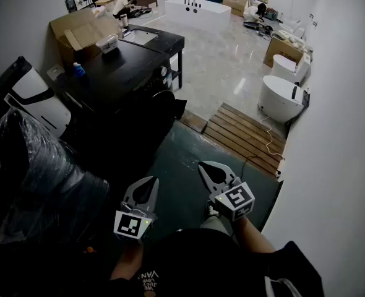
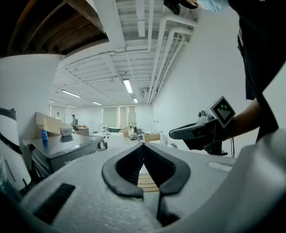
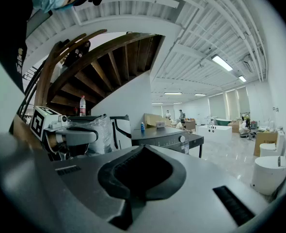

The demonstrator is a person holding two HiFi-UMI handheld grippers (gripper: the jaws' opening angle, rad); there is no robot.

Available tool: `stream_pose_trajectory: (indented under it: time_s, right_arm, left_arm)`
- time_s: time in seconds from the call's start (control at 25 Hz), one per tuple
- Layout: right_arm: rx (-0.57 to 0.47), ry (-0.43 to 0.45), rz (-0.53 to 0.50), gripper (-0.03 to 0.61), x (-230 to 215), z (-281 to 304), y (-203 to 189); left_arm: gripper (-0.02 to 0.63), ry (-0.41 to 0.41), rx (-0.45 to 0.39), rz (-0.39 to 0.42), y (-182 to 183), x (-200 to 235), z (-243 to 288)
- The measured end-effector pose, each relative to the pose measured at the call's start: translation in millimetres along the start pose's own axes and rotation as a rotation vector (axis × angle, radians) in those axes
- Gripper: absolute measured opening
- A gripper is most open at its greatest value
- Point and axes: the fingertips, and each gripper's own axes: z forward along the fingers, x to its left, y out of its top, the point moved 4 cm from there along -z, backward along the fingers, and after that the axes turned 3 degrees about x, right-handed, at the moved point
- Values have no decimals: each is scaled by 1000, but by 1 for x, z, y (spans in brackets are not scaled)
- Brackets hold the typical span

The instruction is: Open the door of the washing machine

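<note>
The washing machine is a dark front-loader with a flat black top and a pale dial near its front edge, standing against the wall at the upper left of the head view. Its front is in shadow, so the round door can only dimly be made out. A blue bottle stands upright on the washing machine's top near the back edge, and a cardboard box sits just behind the machine. To its near side lies a bulky thing wrapped in clear plastic. In front of the washing machine is a dark green floor mat, with a wooden slatted platform beyond it and a white toilet further off. Both tools hang over the mat, well apart from the washing machine and pointing roughly toward it: the left hand-held gripper has its jaws pressed together with nothing between them, and the right hand-held gripper, just beside it, is likewise closed and empty
</note>
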Motion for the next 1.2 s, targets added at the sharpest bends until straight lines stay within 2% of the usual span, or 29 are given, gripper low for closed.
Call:
stream_pose_trajectory:
  time_s: [0.16,0.24,0.36,0.44,0.52,0.72,0.96,1.2]
  right_arm:
    - [-35,22,55,8,-2,-2,6]
    - [-53,24,51,11,-9,-1,6]
    - [-40,18,54,166,-24,5,7]
    - [-37,28,36,169,-39,10,6]
    - [-30,44,41,172,-56,16,5]
    - [-9,101,44,201,-111,33,4]
    - [35,183,5,279,-178,53,8]
    - [94,251,-32,279,-223,71,0]
  left_arm:
    - [17,-2,-4,-17,1,-1,4]
    - [18,-3,-8,-21,1,-2,9]
    - [20,-11,-1,-36,1,-3,22]
    - [50,-10,14,-44,-1,-4,35]
    - [167,5,17,-56,-2,-2,52]
    - [187,83,11,-97,1,2,102]
    - [235,191,30,-121,0,2,159]
    - [242,232,68,-141,-4,-8,197]
